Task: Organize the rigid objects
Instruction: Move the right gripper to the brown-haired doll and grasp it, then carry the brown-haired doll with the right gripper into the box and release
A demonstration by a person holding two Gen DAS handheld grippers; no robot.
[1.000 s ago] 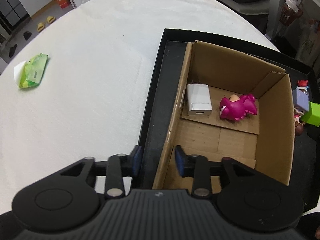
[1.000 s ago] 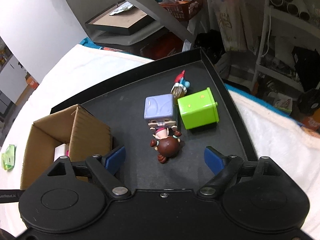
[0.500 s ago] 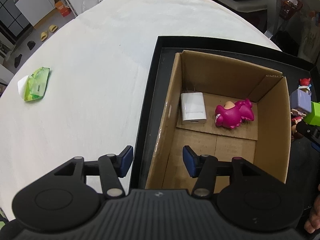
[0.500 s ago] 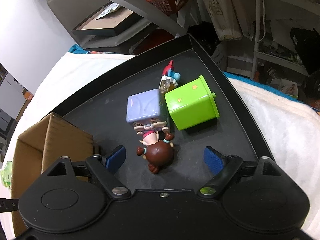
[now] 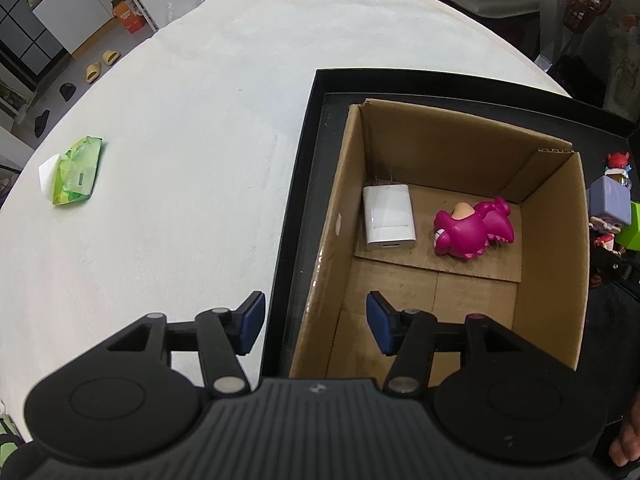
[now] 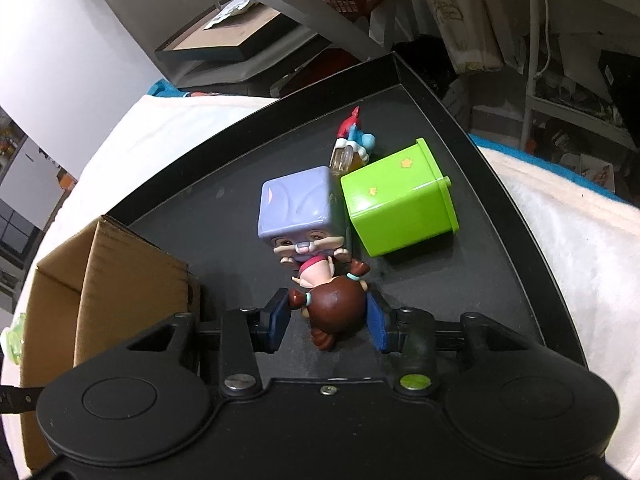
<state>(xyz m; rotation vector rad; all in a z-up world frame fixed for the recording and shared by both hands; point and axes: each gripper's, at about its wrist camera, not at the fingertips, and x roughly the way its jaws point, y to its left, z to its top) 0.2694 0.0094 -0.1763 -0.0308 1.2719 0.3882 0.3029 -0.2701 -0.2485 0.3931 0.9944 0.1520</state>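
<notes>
I'd squeeze my right hand-held gripper (image 6: 328, 322) evenly across the brown-haired figurine (image 6: 336, 310), low on its round head, then lift straight up so it clears the lavender cube toy (image 6: 298, 208) touching it. Its pads bracket the head; I cannot tell if they grip yet. The glossy figurine lies on the black tray (image 6: 500, 216) beside the cardboard box (image 5: 556, 248). My left hand-held gripper (image 5: 316, 322) hangs spread, straddling the box wall.

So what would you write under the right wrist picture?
Right gripper fingers closing around a brown-haired doll on the black tray.
</notes>
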